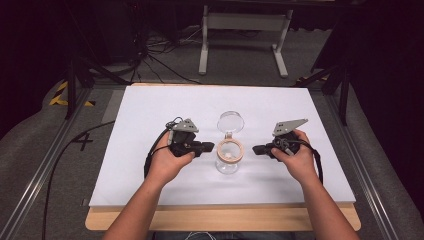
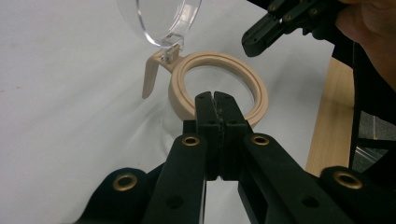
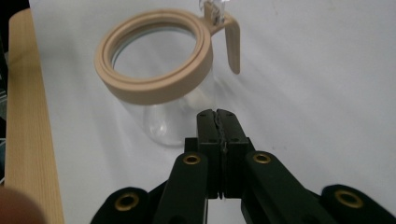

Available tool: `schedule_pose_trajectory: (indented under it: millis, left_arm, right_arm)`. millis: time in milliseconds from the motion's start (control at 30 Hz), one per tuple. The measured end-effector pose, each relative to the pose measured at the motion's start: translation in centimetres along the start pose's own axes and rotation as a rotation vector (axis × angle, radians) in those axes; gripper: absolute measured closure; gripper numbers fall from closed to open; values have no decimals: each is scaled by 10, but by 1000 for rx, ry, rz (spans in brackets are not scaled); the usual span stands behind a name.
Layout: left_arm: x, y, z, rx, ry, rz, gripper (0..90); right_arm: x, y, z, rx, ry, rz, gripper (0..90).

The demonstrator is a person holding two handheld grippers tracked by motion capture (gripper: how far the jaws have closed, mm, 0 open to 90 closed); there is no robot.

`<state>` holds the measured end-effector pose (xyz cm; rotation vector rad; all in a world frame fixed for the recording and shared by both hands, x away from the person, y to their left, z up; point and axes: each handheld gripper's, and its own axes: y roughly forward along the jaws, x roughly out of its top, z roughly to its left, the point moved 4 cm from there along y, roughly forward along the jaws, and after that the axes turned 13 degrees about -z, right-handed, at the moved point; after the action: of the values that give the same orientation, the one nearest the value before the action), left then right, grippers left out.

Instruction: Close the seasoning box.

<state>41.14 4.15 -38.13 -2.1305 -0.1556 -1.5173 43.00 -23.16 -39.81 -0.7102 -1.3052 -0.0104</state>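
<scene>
Standing mid-sheet [image 1: 150, 110] between two hand-held grippers, a clear glass jar [image 1: 227, 164] with a tan rim [image 1: 230, 149] has its clear hinged lid [image 1: 230, 121] swung open behind it. A small pale object at its bottom is too small to identify. The left gripper [image 1: 209, 146] and right gripper [image 1: 256, 149] flank the rim, each with jaws pressed together, holding nothing.
</scene>
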Motion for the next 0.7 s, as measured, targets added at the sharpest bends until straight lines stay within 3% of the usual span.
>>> schedule_pose_trajectory:
  millis: [100,167,367,467,600,700]
  left_arm:
    - [1,5,-4,-24,-1,0,899]
    - [3,8,-5,-21,7,-22,898]
    - [6,15,-4,-22,10,-31,899]
    - [10,17,-4,-19,16,-45,899]
    - [13,20,-4,-21,29,-31,898]
    - [12,22,-4,-19,31,-33,899]
  right_arm:
    - [10,-2,-4,-17,-16,-7,900]
    - [17,-3,-9,-29,-21,-11,900]
    - [38,-3,-19,-41,-14,-59,900]
    - [49,1,-24,-44,-24,-70,900]
    - [62,11,-31,-42,-35,-75,900]
    - [67,18,-37,-38,-20,-85,900]
